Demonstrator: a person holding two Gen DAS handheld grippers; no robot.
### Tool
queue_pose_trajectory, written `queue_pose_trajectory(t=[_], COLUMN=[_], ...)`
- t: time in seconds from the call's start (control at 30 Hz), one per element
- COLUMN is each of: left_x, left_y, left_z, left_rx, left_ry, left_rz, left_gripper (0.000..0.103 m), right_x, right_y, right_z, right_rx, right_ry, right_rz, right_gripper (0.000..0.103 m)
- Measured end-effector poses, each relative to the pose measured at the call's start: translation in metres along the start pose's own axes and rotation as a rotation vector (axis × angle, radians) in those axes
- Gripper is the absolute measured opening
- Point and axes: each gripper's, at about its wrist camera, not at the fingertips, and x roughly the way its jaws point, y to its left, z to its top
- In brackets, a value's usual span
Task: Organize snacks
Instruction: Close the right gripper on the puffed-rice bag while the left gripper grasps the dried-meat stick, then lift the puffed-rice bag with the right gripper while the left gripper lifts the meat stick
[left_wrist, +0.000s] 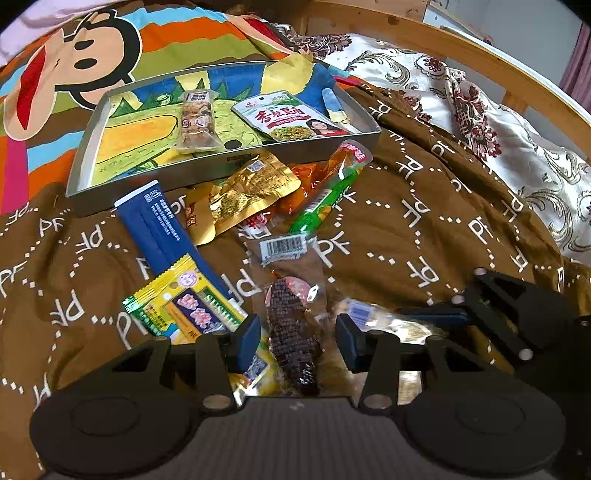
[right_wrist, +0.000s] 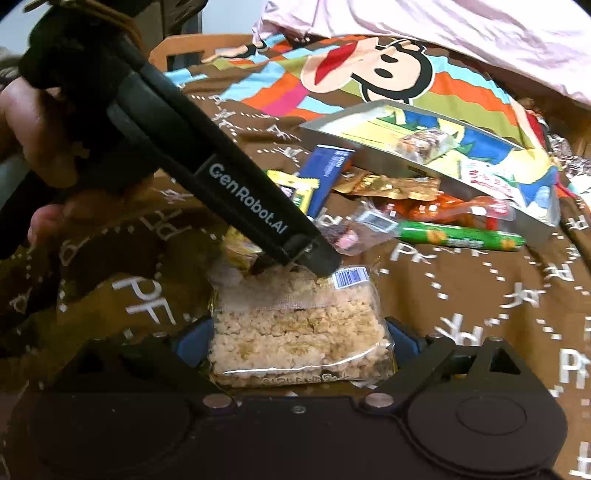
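Clear-wrapped pale puffed-rice cake (right_wrist: 299, 332) between wide right jaws; left jaws straddle dark sausage pack (left_wrist: 295, 332), not touching.

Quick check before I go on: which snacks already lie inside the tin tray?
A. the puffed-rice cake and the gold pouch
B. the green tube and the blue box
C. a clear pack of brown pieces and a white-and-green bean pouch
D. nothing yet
C: in the left wrist view the tin tray holds only the clear pack of brown pieces and the bean pouch; the other snacks lie on the bedspread outside it.

Brown lettered blanket (left_wrist: 424, 221), cartoon monkey bedspread (left_wrist: 74, 55), floral cover (left_wrist: 498, 129), wooden bedframe (left_wrist: 461, 48).
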Motion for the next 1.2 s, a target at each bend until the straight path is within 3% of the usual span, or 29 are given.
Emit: queue_pose_trajectory(t=[0.27,0.5,0.77,0.97,1.2], left_x=[0.023,0.037,0.029,0.014,-0.008], left_y=[-0.007,-0.01,-0.012,-0.014,-0.012], left_z=[0.015,0.019,0.014,0.004,-0.002], left_rx=[-0.06,-0.094,-0.082,-0.077,-0.092], left_ry=[0.063,0.103,0.083,0.05,-0.034], left_rz=[0.013,0.041,0.056,0.036,0.036], left_gripper=[0.057,0.059,0.049,0.048,0.048], right_x=[-0.015,-0.01,-0.013,-0.019,-0.019], right_y=[-0.014,-0.017,-0.014,0.005,0.008], right_z=[-0.008,-0.01,-0.008,-0.013,-0.015], right_rx=[-0.116,-0.174,-0.196,-0.392,-0.509], right_ry=[0.025,0.033,0.036,0.009,-0.043], right_rz=[-0.136,-0.143,-0.147,-0.256,-0.365], right_gripper=[0.095,0.095,0.095,0.095,0.095])
